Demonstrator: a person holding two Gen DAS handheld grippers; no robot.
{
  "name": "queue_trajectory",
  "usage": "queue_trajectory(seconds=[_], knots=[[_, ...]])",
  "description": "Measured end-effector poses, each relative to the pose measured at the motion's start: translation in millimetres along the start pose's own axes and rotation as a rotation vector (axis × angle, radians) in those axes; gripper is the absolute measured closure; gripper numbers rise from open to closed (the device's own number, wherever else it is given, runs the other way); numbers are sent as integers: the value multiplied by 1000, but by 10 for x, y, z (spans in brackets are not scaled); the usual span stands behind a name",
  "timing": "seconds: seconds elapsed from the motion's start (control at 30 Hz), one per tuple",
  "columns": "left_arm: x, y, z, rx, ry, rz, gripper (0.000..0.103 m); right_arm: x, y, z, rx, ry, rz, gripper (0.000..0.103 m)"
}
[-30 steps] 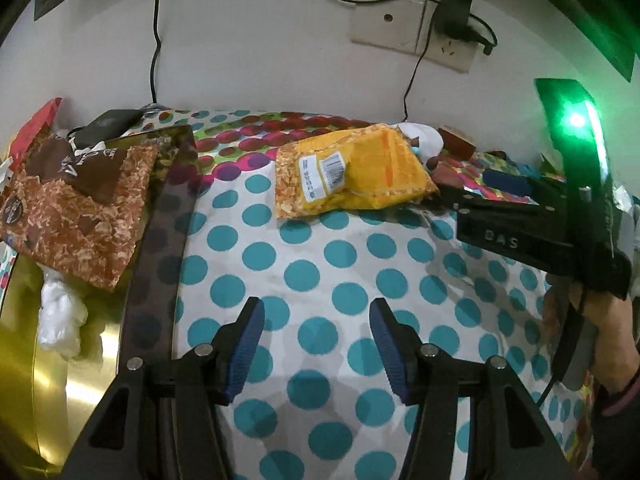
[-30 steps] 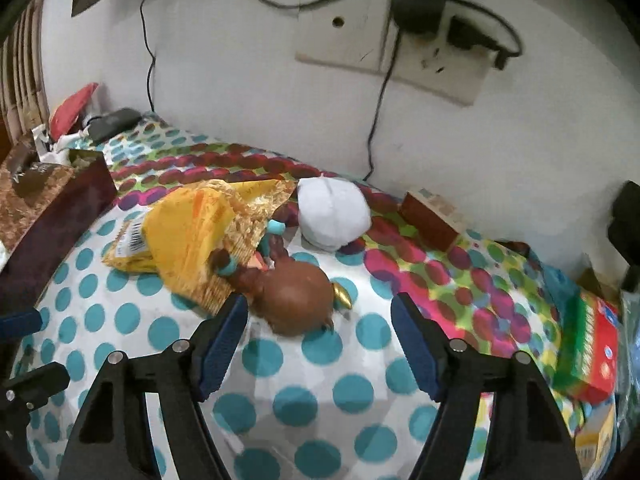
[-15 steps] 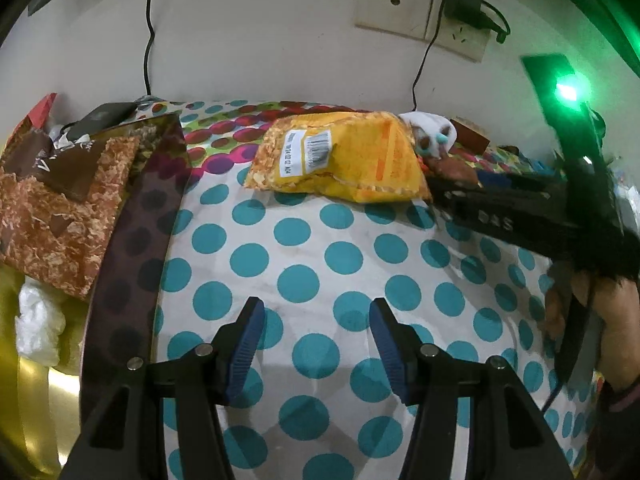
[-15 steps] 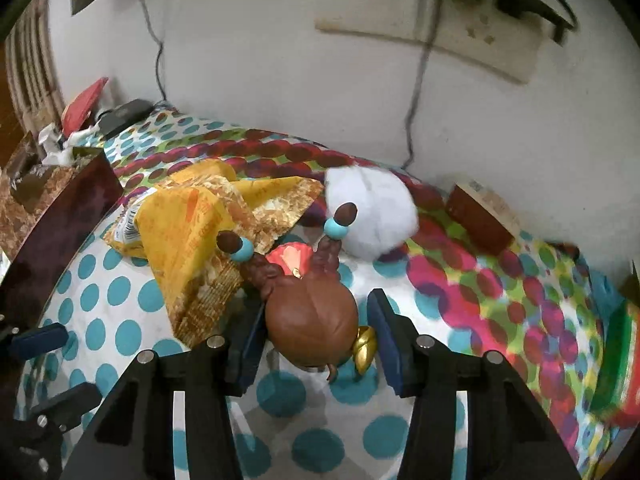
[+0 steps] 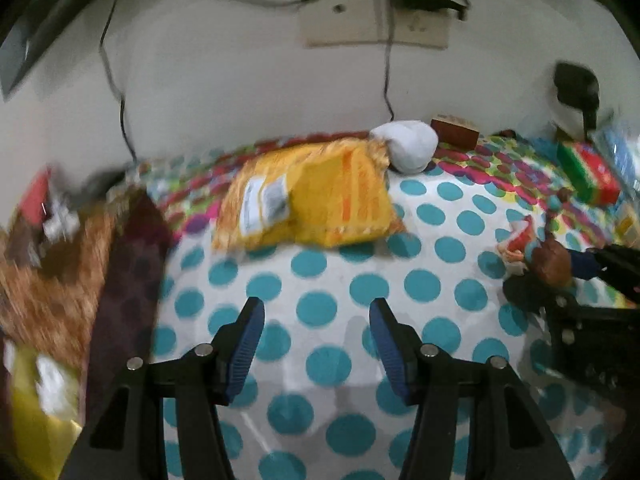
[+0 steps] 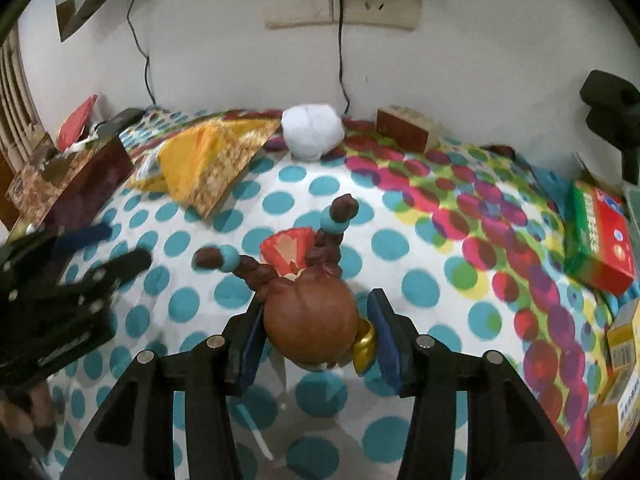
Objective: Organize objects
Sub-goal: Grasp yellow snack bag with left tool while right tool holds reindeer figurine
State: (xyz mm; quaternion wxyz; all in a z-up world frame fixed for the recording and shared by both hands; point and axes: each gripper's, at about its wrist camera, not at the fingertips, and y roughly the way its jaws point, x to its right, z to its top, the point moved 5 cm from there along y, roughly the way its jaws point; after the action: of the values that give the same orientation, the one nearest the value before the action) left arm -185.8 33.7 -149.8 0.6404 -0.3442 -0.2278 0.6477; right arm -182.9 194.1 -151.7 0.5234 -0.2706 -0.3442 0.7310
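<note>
My right gripper (image 6: 316,332) is shut on a brown doll head (image 6: 310,320) with braids tipped in teal beads and a gold earring, held above the dotted cloth. The doll also shows at the right edge of the left wrist view (image 5: 550,260). My left gripper (image 5: 316,344) is open and empty over the cloth, short of a yellow snack bag (image 5: 308,200) that lies near the wall. The bag also shows in the right wrist view (image 6: 208,160). A white soft ball (image 5: 406,150) sits behind the bag's right corner.
A dark open box (image 6: 76,176) holding brown packets stands at the left. A small brown block (image 6: 404,128) sits by the wall. A green and red carton (image 6: 598,240) and yellow boxes (image 6: 620,344) lie at the right. Cables hang from wall sockets (image 6: 344,4).
My right gripper closed on the doll head and lifted it back from the bag and white ball. The left gripper swung to the right, still open.
</note>
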Motion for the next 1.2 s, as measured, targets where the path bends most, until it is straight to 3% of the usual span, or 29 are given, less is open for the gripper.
queue_trajectory(seconds=[0.1, 0.2, 0.37, 0.5, 0.7, 0.8, 0.9, 1.2], knots=[[136, -26, 84, 53, 109, 38, 43, -44, 3, 5, -3, -17, -12, 56], [241, 26, 149, 54, 194, 76, 43, -31, -4, 8, -3, -12, -4, 56], [361, 91, 267, 90, 293, 112, 43, -18, -13, 12, 0, -1, 9, 56], [456, 183, 389, 131, 405, 204, 43, -22, -13, 13, 0, -2, 8, 56], [594, 348, 454, 173, 534, 272, 43, -25, -14, 13, 0, -2, 8, 56], [622, 438, 490, 164, 543, 296, 43, -27, -12, 14, 1, 1, 11, 56], [541, 466, 547, 159, 489, 317, 43, -45, -6, 15, 1, 1, 12, 56], [316, 623, 605, 96, 427, 327, 39, -48, -2, 16, 1, 3, 12, 55]])
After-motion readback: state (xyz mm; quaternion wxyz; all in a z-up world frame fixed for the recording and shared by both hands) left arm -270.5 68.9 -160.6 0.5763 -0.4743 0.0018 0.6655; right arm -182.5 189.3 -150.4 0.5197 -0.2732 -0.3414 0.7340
